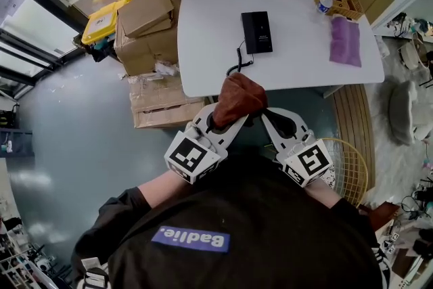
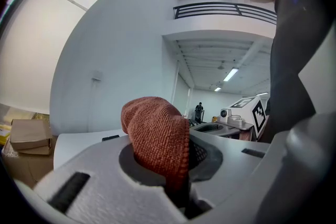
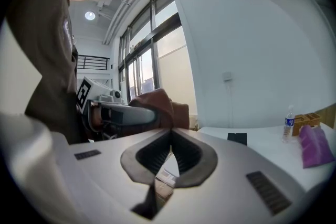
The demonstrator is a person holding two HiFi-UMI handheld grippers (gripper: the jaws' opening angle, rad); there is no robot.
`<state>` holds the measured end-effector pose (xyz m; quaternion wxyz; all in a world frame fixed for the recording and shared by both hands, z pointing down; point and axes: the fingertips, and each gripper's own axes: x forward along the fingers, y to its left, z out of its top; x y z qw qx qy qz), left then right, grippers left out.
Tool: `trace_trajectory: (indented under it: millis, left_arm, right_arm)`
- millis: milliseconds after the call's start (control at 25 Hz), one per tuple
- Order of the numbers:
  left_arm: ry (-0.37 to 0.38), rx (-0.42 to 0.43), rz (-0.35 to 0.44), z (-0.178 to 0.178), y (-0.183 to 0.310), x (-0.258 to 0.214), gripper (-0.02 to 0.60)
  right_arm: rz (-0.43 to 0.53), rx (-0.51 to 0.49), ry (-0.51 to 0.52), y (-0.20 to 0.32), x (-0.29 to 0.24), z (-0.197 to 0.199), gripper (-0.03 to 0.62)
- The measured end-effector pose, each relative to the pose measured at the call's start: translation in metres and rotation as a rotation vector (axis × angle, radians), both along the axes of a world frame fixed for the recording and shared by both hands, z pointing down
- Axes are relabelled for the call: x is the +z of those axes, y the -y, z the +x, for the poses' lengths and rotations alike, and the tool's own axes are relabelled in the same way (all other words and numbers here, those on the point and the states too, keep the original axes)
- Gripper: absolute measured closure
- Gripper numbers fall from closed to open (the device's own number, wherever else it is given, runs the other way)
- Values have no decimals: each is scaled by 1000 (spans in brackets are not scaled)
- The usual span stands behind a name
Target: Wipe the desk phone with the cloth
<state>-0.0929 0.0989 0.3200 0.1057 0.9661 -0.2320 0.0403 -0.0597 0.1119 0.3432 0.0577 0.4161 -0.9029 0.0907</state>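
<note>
The left gripper (image 2: 176,178) has its jaws clamped on a bunched rust-brown terry cloth (image 2: 157,134), held off the near edge of the white round-cornered table (image 1: 203,44). Just beside it, the right gripper (image 3: 169,136) has its jaws pressed together on nothing. The flat black desk phone (image 1: 257,32) lies mid-table, well apart from both.

Head view: cloth (image 1: 237,99) covers the left gripper (image 1: 229,117) tips, so the grip can't be read there. Desk phone (image 1: 257,32) keys are too small to resolve, and so is the bottle (image 1: 325,2) label. Left gripper view: the cloth's lower end vanishes between the jaws, and the phone is only a dark sliver behind the gripper body. Right gripper view: the phone's lower edge is cut off by the right gripper (image 3: 170,132) body.
</note>
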Motion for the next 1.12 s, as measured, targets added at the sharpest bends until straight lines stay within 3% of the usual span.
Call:
trace_trajectory:
  millis: [600, 1120]
  left_arm:
    - [-14, 30, -9, -21, 10, 5, 522]
    - [21, -82, -13, 8, 82, 11, 522]
  right_arm:
    - [7, 55, -9, 6, 2, -16, 563]
    - [10, -21, 24, 81, 9, 25, 563]
